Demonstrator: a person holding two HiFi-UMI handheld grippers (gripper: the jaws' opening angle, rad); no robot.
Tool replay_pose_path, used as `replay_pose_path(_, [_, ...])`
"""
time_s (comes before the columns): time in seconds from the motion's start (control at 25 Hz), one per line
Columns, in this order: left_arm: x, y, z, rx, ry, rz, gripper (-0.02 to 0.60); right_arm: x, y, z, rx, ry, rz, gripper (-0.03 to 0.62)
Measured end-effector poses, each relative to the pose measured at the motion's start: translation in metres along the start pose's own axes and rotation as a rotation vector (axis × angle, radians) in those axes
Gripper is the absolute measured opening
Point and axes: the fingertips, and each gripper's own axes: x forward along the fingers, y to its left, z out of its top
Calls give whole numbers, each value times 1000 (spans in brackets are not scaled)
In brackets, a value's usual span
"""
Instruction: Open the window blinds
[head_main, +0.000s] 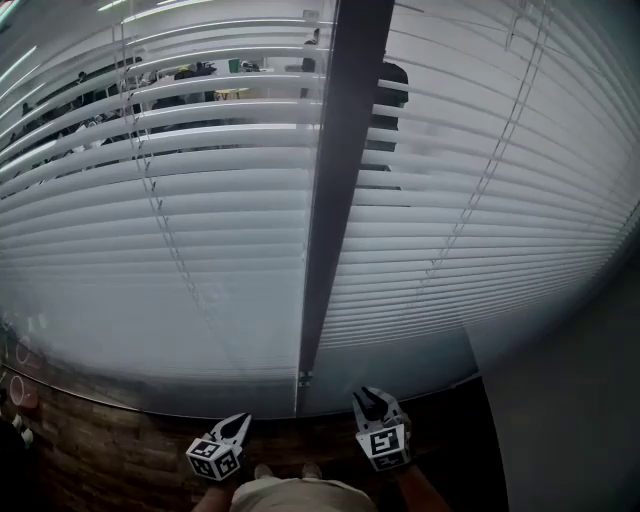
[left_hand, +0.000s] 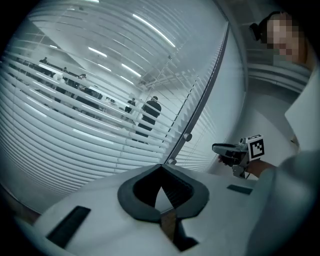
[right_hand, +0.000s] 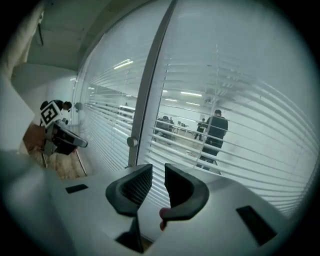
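The window blinds (head_main: 200, 250) hang in front, over both panes of glass. Up high the slats are tipped so you can see through. Lower down they look shut.

The left tongs (head_main: 235, 425) are low, well under the blinds. The tips are together and hold nothing. Next comes the dark post (head_main: 335, 180) between the panes. The right tongs (head_main: 368, 400) are open a little way and are empty too.

I think the job has not really begun. The tongs must go up and find a cord (head_main: 150, 190) or rod to work. I cannot tell which one moves the slats.

The head view shows both tongs and the whole blinds. Only the gripper views show the tips up close, and a round knob (right_hand: 131, 142) on the post.
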Motion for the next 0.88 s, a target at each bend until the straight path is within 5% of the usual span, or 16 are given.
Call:
replay_pose_path(0.24, [8,-23,-3,-12,3,-31,11,-14,27,9,-66,-51,128,72])
replay_pose_path(0.4, [5,-36,-22,-17,14,-26,11,-33,9,7,-9,-92,82,72])
replay_pose_path(0.68, [9,-19,-23,-61,9,19,11,-14,-6,-32,99,40,86,72])
replay_pose_path(0.88, [12,-27,-25,-65,-8,44,11,-20,-15,-4,78,-40,111,72])
